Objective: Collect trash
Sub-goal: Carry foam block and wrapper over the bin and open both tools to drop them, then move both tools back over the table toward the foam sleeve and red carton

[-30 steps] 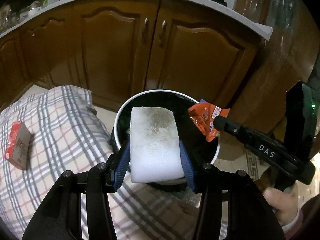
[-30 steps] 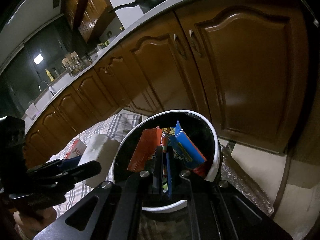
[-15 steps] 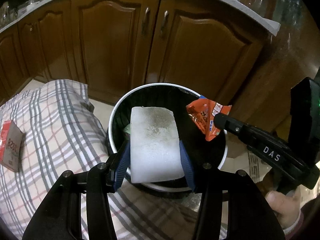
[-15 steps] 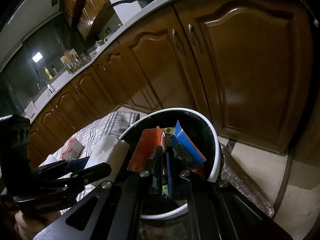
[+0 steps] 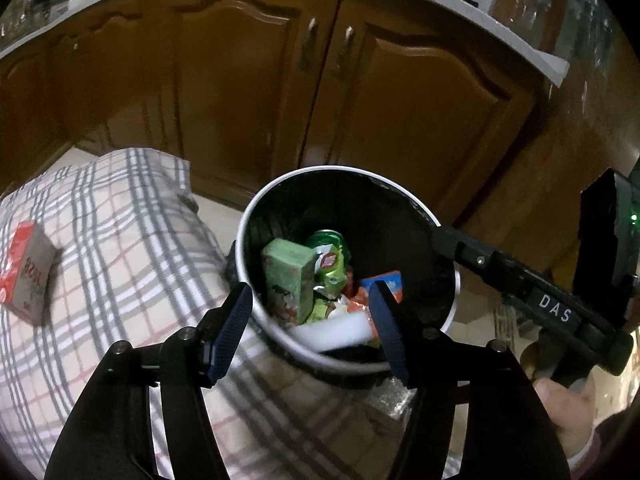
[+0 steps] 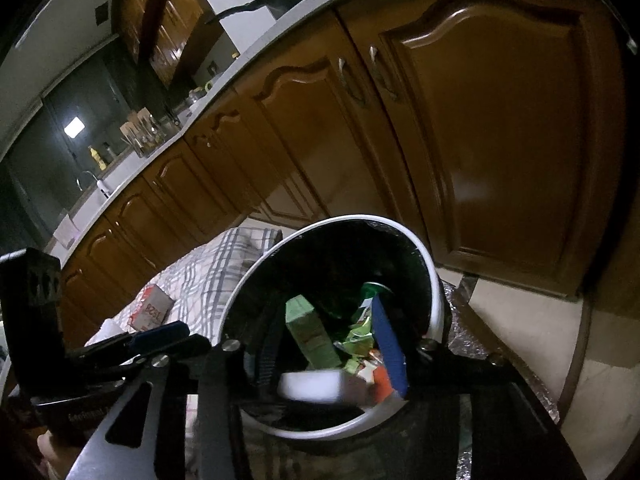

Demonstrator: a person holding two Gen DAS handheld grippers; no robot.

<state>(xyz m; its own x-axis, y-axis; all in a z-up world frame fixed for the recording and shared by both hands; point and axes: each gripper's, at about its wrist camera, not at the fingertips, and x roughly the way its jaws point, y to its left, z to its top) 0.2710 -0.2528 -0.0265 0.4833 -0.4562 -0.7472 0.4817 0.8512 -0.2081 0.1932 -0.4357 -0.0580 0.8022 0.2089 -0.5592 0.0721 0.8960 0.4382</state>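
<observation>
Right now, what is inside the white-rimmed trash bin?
Inside the trash bin lie a green carton, a green can, a blue packet, orange wrappers and a blurred white block. These cover the bottom, so anything under them cannot be seen.

A pale tiled kitchen floor (image 5: 132,162) runs along dark wooden cabinets. On it lies a plaid cloth in white, grey and red (image 5: 116,248), with a small red and grey cardboard box (image 5: 26,268) resting on top. Just beside the cloth stands a round white-rimmed bin with a black liner (image 5: 406,196).
</observation>
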